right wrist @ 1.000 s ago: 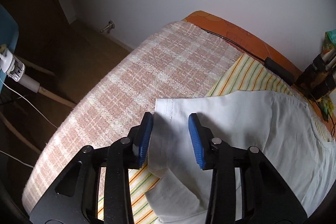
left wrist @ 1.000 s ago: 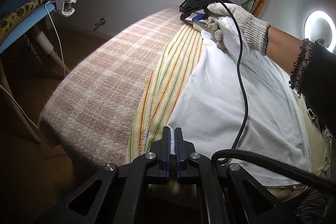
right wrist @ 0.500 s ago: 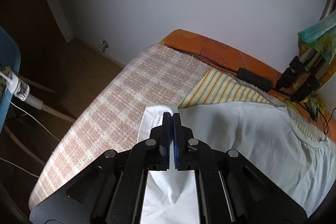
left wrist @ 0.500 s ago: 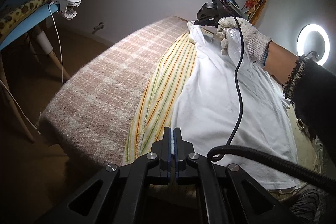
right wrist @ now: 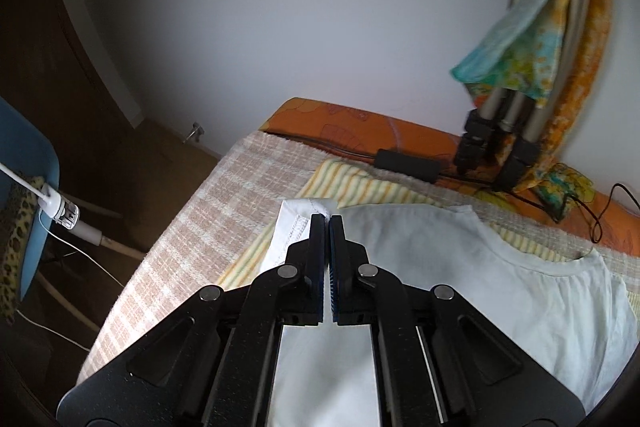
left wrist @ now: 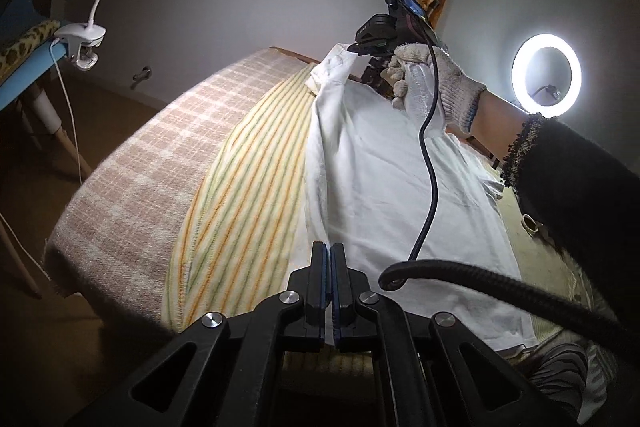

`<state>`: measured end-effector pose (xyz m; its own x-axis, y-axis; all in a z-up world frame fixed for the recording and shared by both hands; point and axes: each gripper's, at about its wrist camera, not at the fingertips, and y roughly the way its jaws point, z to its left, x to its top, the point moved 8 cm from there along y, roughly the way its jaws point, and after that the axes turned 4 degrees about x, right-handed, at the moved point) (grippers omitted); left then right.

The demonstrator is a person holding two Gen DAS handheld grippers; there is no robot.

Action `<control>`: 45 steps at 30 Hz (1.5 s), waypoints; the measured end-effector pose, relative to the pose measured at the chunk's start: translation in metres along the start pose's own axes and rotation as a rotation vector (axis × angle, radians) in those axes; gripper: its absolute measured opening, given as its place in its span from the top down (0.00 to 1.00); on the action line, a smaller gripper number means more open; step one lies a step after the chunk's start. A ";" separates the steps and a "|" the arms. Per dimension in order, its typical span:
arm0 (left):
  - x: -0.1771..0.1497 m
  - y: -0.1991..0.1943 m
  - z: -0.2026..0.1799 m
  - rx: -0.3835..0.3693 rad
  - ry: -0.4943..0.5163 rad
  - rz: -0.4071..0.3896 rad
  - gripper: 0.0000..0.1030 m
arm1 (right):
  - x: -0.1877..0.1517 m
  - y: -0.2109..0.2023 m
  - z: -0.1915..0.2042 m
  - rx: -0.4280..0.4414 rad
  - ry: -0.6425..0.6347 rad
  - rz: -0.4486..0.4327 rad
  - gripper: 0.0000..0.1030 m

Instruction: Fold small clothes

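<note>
**On the bed: one long edge of the shirt pinched at both ends**

At my near hand, the left gripper (left wrist: 329,259) is clamped tight on the near end of the plain white cotton T-shirt (left wrist: 384,187), blue pads pressed together with a thin ridge of fabric rising between them. The black coiled cable (left wrist: 430,163) loops across just to its right.

The shirt lies spread on the yellow towel with orange and green stripes (left wrist: 244,195), which in turn lies on the pink-and-cream checked blanket (left wrist: 132,183). Its long axis runs straight away from the left gripper toward the far wall. The edge I hold runs the same way, taut and raised off the towel.

At the far end of that edge, the right gripper (right wrist: 329,223) is closed on the stitched hem corner, white fabric caught between its pads and a flap of hem showing to the left of them. From the left wrist camera I see my gloved right hand (left wrist: 424,79) holding that tool up, corner lifted clear of the bed. The neckline sits off to the right in the right wrist view.

So both ends of one long side are gripped. The rest of the shirt lies to the right of that line, flat. My judgement: the fold goes sideways, carrying this edge rightward over the body, both hands moving together so the line stays straight.

Beyond: lit ring light (left wrist: 546,75), white clip lamp (left wrist: 82,41), tripod legs (right wrist: 496,155) by the wall.
</note>
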<state>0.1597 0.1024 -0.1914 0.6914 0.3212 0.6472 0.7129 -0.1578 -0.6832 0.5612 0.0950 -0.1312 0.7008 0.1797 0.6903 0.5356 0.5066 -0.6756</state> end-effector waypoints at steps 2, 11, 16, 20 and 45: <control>-0.002 0.000 -0.016 -0.025 0.036 0.003 1.00 | -0.003 -0.010 -0.013 -0.001 0.012 -0.013 0.97; -0.030 0.021 -0.095 -0.116 0.216 0.079 1.00 | -0.053 -0.040 -0.113 -0.057 0.165 -0.047 0.97; -0.047 0.038 -0.117 -0.124 0.277 0.137 1.00 | -0.076 -0.034 -0.149 -0.080 0.220 -0.001 0.97; -0.045 0.046 -0.127 -0.136 0.304 0.149 0.94 | -0.077 -0.033 -0.155 -0.083 0.229 0.026 0.97; -0.050 -0.003 -0.127 -0.022 0.468 -0.035 0.66 | -0.128 -0.285 -0.186 -0.059 0.236 -0.274 0.24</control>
<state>0.1373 -0.0318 -0.1787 0.6420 -0.1279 0.7560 0.7354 -0.1762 -0.6544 0.4059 -0.2295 -0.0750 0.6137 -0.1587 0.7734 0.7397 0.4583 -0.4928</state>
